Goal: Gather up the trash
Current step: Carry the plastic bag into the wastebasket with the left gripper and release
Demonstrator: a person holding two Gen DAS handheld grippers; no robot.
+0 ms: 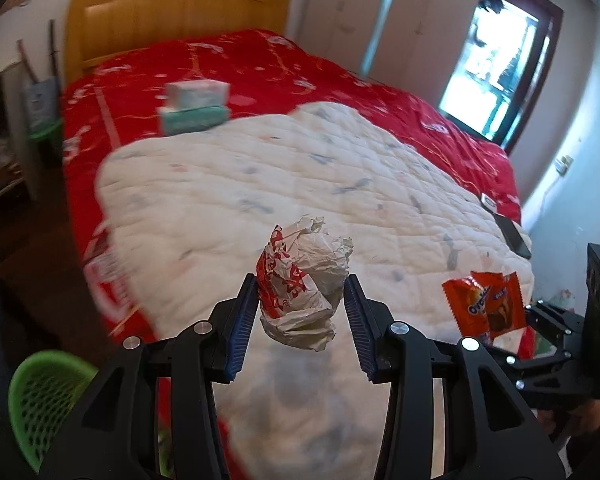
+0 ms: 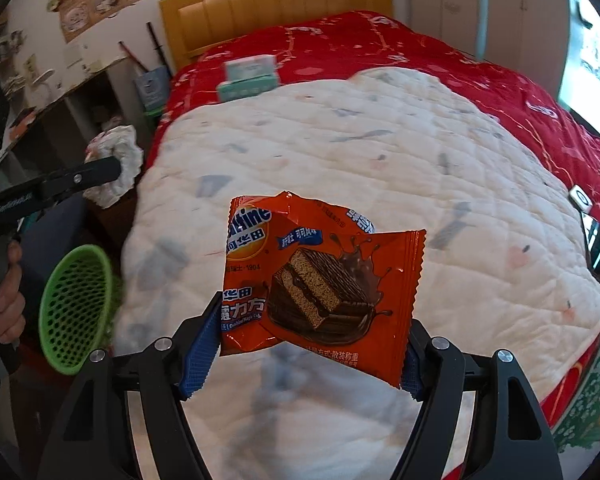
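Both pieces of trash lifted clear of the white quilt (image 1: 300, 168) on the bed, presumably for carrying to the green mesh basket (image 2: 78, 312) at lower left of both views, the likely drop point. Left gripper (image 1: 300, 296) fingers narrowed onto crumpled red-and-white paper wrapper (image 1: 302, 288), pads (image 1: 244, 320) pressing both flanks, frame centre. Right gripper (image 2: 312, 356) fingers about half spread, clamped on lower edges of orange snack packet (image 2: 320, 276), held flat and upright at frame centre
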